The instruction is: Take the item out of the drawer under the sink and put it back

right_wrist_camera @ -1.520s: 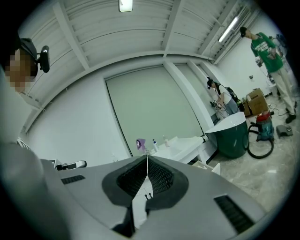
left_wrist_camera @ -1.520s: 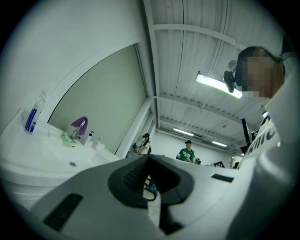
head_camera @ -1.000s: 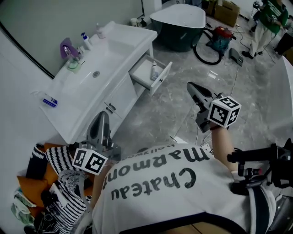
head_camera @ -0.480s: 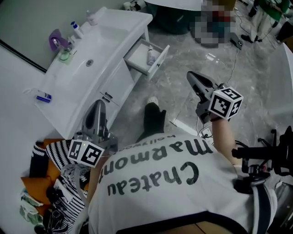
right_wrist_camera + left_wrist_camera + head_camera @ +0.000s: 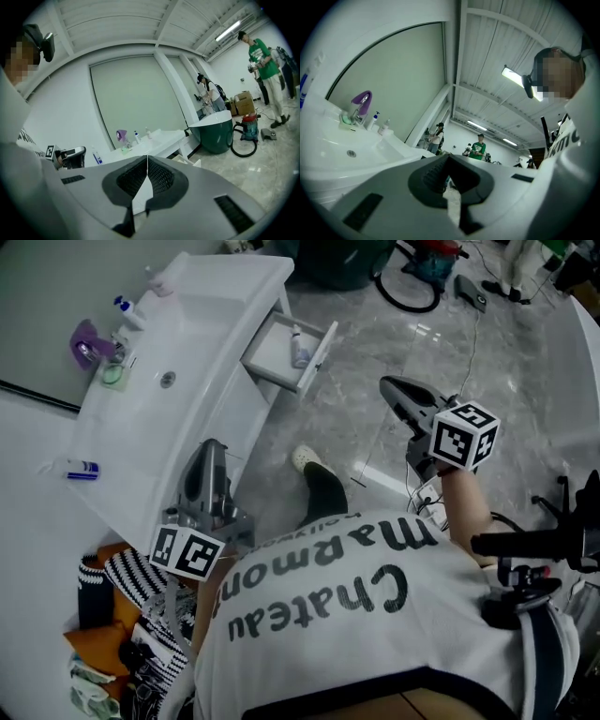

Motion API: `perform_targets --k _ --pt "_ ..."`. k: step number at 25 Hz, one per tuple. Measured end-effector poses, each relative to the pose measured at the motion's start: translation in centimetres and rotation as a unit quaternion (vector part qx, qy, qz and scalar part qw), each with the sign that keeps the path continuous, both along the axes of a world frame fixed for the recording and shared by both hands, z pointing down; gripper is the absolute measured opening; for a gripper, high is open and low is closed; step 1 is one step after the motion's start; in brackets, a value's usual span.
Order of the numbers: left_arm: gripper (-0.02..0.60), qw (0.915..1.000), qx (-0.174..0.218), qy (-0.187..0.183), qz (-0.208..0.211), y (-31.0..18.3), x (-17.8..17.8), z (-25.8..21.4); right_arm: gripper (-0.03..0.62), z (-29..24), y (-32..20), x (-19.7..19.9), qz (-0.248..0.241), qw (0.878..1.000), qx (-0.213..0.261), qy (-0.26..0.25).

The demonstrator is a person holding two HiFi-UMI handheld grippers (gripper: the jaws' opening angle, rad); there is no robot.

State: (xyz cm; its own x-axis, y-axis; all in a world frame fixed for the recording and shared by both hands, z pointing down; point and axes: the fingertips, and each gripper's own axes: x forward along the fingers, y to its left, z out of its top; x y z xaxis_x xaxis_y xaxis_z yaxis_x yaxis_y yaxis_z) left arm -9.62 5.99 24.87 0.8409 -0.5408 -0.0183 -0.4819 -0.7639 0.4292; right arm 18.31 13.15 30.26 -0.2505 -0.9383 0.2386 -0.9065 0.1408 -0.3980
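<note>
The white sink cabinet stands at the upper left of the head view. Its drawer is pulled out, and a small white bottle lies inside. My left gripper is held near the cabinet's front, well short of the drawer, shut and with nothing in it. My right gripper hangs over the marble floor to the right of the drawer, shut and holding nothing. In the left gripper view the left gripper points over the basin. In the right gripper view the right gripper faces the cabinet.
Soap bottles, a purple item and a tube sit on the sink top. A dark green bathtub and a vacuum cleaner stand beyond the drawer. Clothes are piled at the lower left. People stand far off.
The sink and drawer have slid toward the upper left of the head view. A leg and shoe have come into sight below the drawer. Both grippers stay shut.
</note>
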Motion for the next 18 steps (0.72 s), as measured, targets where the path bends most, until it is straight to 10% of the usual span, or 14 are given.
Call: perform_targets --k 18 --pt "0.005 0.9982 -0.031 -0.031 0.041 -18.3 6.6 4.7 0.012 1.4 -20.2 3.6 -0.014 0.999 -0.013 -0.028"
